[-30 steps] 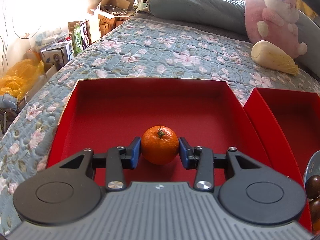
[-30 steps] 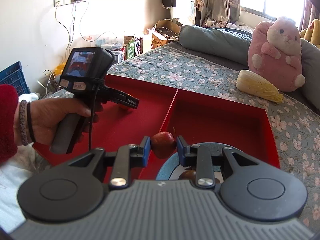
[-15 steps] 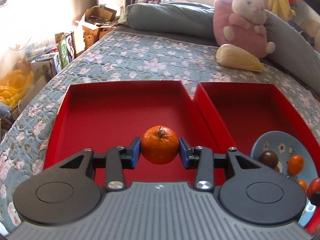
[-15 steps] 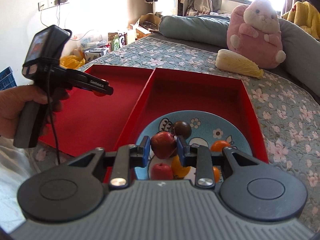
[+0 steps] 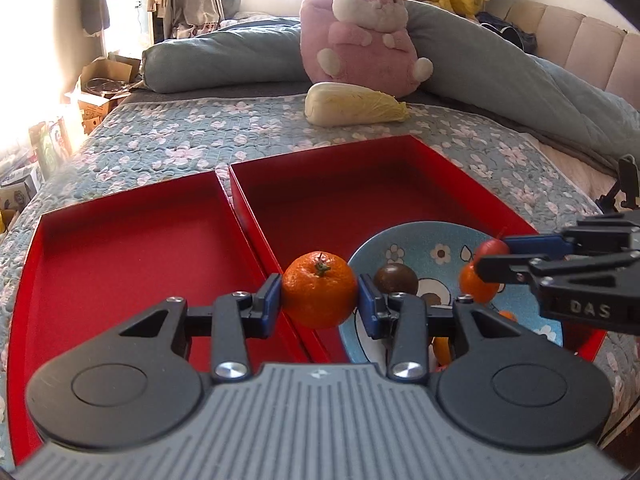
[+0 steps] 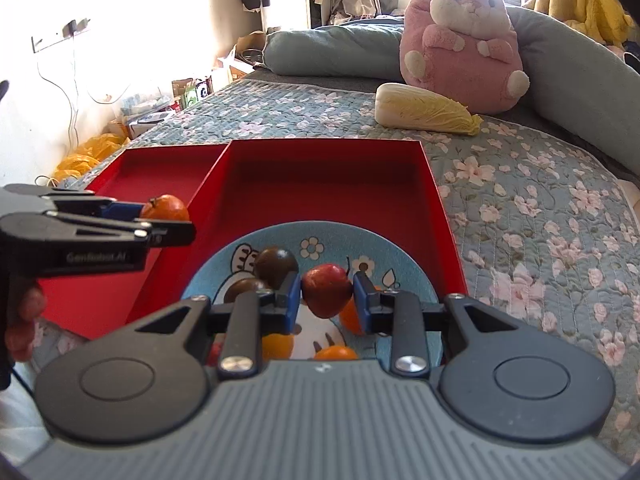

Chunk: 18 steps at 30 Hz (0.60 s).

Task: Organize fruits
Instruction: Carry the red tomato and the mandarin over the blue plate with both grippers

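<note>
Two grippers, each one pinching one fruit. Left gripper [image 5: 319, 300] had its blue pads pressed on a tangerine [image 5: 319, 294], stem up, held above the wall between the two red trays. Right gripper [image 6: 327, 300] was clamped on a small red apple [image 6: 326, 290], held above the blue plate [image 6: 400, 256].

Two red trays sat side by side, touching, on the flowered quilt [image 6: 540, 208]. The left tray [image 5: 120, 256] had no fruit showing on its floor. The right tray [image 6: 320, 184] held the plate at its near end.

On the plate, in the right wrist view: two dark brown round fruits [image 6: 276, 266] at the left side, touching each other, and at least three orange pieces partly hidden behind the gripper, plus a bit of something red at the lower left; exact count there could not be told.

One pale cabbage [image 6: 424, 110] lay on the quilt beyond the trays, just in front of one pink plush toy [image 6: 464, 40], which leaned on a grey-blue rolled duvet [image 6: 328, 50].
</note>
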Each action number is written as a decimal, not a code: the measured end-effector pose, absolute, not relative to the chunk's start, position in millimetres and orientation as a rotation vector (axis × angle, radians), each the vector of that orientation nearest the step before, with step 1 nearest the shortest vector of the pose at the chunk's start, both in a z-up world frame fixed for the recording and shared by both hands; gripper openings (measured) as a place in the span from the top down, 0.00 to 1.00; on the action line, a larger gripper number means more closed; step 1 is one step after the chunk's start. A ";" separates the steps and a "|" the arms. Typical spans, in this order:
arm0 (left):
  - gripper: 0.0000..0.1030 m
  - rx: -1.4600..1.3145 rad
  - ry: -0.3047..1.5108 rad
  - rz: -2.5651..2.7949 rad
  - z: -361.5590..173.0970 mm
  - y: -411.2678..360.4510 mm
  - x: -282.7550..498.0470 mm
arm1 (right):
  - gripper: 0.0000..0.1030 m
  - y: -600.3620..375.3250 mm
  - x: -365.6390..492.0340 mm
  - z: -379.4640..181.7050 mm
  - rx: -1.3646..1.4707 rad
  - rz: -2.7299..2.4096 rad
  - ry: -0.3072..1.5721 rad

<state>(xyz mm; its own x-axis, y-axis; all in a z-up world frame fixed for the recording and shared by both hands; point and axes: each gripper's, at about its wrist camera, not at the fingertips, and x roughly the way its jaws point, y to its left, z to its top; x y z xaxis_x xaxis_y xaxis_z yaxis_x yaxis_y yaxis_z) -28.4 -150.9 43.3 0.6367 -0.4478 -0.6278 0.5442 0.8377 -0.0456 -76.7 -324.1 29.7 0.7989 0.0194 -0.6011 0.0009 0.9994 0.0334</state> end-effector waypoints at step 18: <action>0.55 0.164 0.642 -0.570 37.6 -159.7 -17.9 | 0.67 -337.3 -41.8 13.4 0.067 -0.005 0.680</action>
<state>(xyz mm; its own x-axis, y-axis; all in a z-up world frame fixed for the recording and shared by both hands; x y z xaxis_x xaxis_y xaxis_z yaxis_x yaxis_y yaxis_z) -17.9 -159.7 37.6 0.6546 -0.4506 -0.6071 0.5494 0.8351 -0.0275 -41.8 -337.3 13.4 0.7776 0.0175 -0.6285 0.0261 0.9979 0.0601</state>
